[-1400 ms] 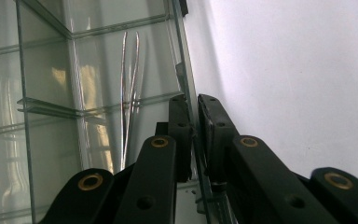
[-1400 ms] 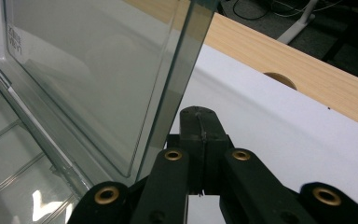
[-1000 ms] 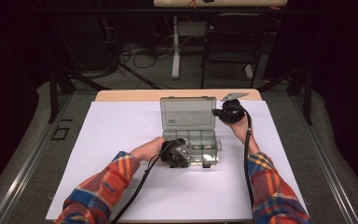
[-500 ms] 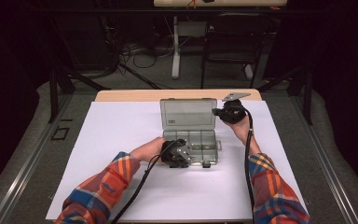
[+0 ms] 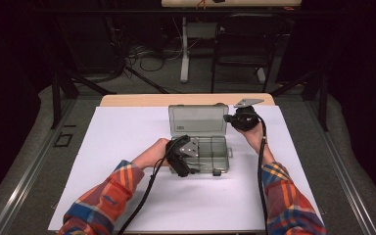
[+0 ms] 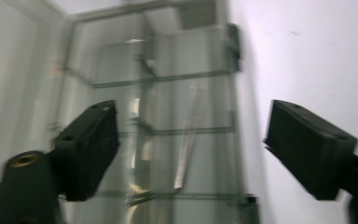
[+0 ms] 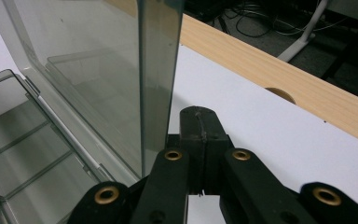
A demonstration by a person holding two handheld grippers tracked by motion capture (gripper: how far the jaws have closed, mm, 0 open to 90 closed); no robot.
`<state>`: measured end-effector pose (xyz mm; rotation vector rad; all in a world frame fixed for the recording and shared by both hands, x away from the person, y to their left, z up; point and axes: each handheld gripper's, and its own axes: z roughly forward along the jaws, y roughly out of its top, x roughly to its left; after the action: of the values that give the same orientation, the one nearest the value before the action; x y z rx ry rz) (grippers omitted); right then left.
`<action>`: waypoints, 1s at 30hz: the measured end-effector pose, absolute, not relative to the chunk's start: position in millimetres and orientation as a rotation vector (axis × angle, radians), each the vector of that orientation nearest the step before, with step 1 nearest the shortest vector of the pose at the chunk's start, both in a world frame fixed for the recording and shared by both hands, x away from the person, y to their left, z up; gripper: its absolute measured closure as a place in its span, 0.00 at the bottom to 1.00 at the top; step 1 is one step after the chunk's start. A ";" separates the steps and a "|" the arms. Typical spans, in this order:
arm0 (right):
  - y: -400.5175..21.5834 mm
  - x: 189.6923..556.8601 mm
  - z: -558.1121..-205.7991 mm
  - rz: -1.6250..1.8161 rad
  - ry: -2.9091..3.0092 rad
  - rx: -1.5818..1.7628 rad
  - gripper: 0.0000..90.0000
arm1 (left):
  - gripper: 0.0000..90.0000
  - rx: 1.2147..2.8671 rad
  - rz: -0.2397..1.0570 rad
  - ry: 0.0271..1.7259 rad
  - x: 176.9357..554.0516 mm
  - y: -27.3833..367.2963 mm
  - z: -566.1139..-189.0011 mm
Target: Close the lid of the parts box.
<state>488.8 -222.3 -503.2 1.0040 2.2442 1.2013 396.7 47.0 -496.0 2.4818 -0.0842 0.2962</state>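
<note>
at the centre of the high view the clear grey plastic compartment box [image 5: 198, 147] sits open, its lid [image 5: 198, 119] propped by the shut right gripper [image 5: 228, 119] so the left gripper [image 5: 192, 166], jaws just opened wide and empty, can work over the tray.

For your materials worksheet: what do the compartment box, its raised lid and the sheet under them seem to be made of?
Compartment box: probably clear, grey-tinted hard plastic, glossy; the dividers show through its walls. Lid: seemingly the same plastic, see-through with a smooth reflective edge. Sheet: white and matte, perhaps paper or thin board; the look leaves it open.
</note>
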 end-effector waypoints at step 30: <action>-224.6 481.8 -500.4 1.200 2.237 0.971 1.00 | 0.11 2.247 0.673 0.617 462.7 101.9 -445.6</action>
<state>481.8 -224.6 -500.4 0.9710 2.2368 1.2005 462.7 101.9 -445.6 2.2474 0.6170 0.6729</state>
